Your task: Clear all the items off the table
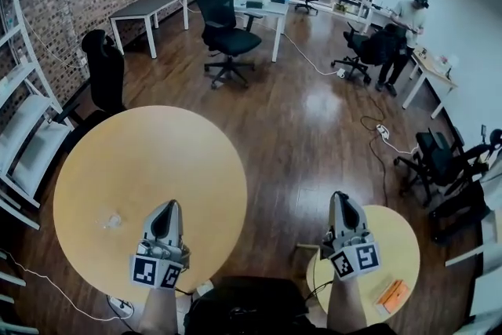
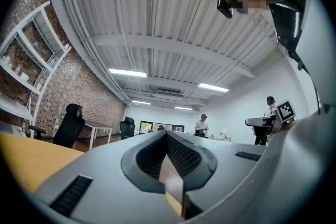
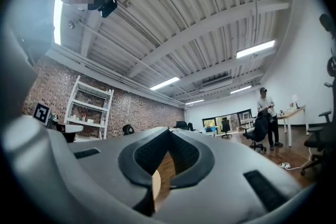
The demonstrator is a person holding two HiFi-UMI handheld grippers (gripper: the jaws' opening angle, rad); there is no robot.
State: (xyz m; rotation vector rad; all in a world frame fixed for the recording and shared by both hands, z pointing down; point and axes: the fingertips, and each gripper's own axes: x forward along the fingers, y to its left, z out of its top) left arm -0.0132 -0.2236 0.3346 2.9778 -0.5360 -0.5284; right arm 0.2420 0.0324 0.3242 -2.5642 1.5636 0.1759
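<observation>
Yellow-tan wood forms the top of the large round table (image 1: 157, 161), which fills the lower left of the head view. The top is almost bare. One small pale scrap (image 1: 111, 221) lies near the table's lower left edge. At this size it may be a clear crumpled wrapper or only a patch of glare. No other item shows on the table.

The left gripper (image 1: 167, 209) is over the lower part of the table top, just right of the scrap and not touching it. In the left gripper view its jaws are pressed together with nothing between them.

The right gripper (image 1: 342, 200) is off the large table, at the lower centre-right of the frame, by the left edge of a small round side table (image 1: 400, 239). In the right gripper view its jaws are likewise closed and empty.

An orange packet (image 1: 392, 296) lies flat on the side table at the lower right.

Clearing appears close to complete. If the scrap is a real item, one pick is left. The left gripper is the nearer one and would have to open first. The orange packet sits on the other table and is probably outside the task.

A black chair (image 1: 106, 71) stands at the table's upper left edge. White shelving (image 1: 23, 129) runs along the left edge of the frame, and a standing person (image 1: 408, 27) is at the upper right.
</observation>
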